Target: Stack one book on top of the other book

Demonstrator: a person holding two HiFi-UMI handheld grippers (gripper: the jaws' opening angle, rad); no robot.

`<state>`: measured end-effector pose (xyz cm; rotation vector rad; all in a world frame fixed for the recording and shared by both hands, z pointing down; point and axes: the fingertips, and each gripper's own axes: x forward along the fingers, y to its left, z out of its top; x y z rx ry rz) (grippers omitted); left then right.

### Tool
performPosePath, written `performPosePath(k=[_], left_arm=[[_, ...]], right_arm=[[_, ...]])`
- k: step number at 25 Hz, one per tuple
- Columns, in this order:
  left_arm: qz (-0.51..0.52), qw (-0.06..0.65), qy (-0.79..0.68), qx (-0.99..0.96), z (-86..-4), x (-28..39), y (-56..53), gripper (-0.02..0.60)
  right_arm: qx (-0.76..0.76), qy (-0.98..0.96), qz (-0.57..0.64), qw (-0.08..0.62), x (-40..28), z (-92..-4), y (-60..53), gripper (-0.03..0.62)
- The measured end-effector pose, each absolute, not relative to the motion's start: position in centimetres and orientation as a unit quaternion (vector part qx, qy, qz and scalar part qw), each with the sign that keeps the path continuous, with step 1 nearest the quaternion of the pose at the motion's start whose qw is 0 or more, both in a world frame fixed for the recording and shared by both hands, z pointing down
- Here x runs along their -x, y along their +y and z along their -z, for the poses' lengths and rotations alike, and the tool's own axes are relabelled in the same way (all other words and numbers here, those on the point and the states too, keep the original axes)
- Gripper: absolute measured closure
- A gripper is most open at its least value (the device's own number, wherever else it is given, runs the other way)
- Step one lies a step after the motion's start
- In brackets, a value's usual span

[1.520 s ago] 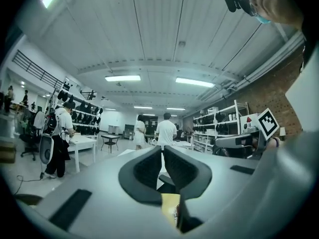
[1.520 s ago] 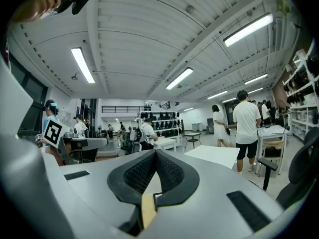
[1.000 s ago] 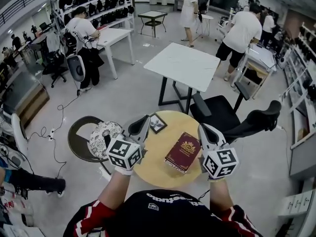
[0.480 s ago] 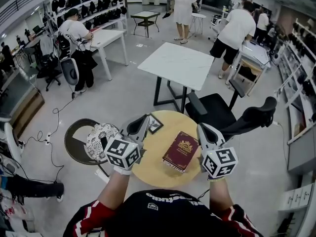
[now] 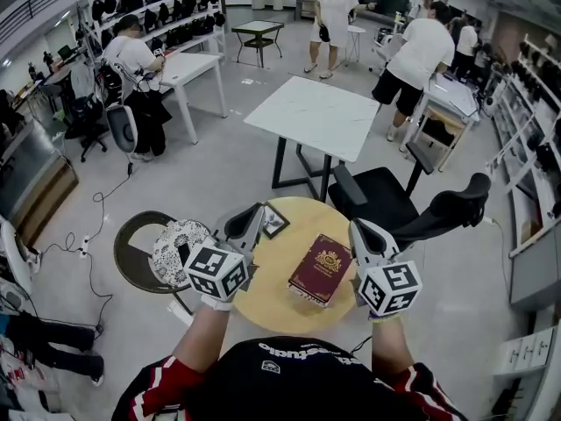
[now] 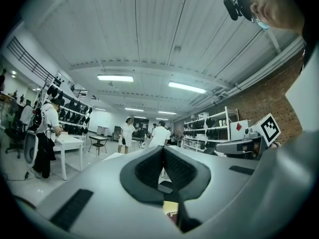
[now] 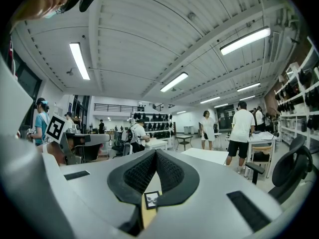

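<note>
A dark red book (image 5: pixel 324 268) with a gold emblem lies on the round wooden table (image 5: pixel 273 298), right of centre. It looks thick, and I cannot tell whether another book lies under it. A small dark square item with a pale border (image 5: pixel 277 221) lies at the table's far left edge; it also shows low between the right jaws as a small dark square (image 7: pixel 151 199). My left gripper (image 5: pixel 256 214) hovers at the table's left side, shut and empty, its pads meeting (image 6: pixel 162 149). My right gripper (image 5: pixel 360 230) is just right of the red book, shut and empty (image 7: pixel 155 152).
A stool with a patterned cushion (image 5: pixel 181 246) stands close to the table's left. A black office chair (image 5: pixel 391 202) is right behind the table, and a white square table (image 5: pixel 320 117) stands further back. Several people stand at the benches beyond.
Both grippers and the red book keep their places. The head view shifted slightly, and people in the background walked.
</note>
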<state>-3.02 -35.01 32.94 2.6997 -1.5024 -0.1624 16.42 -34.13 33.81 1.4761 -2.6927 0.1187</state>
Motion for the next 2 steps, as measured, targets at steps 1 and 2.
performPosePath(k=[1, 2], left_arm=[[0.052, 0.024, -0.485, -0.872, -32.98, 2.98, -35.0, 0.565], [0.052, 0.024, -0.485, -0.873, -33.02, 2.94, -34.99, 0.565]], right_arm=[[-0.48, -0.876, -0.038, 0.034, -16.41, -33.82, -34.13, 0.566], [-0.479, -0.876, -0.038, 0.034, -16.41, -33.83, -34.13, 0.565]])
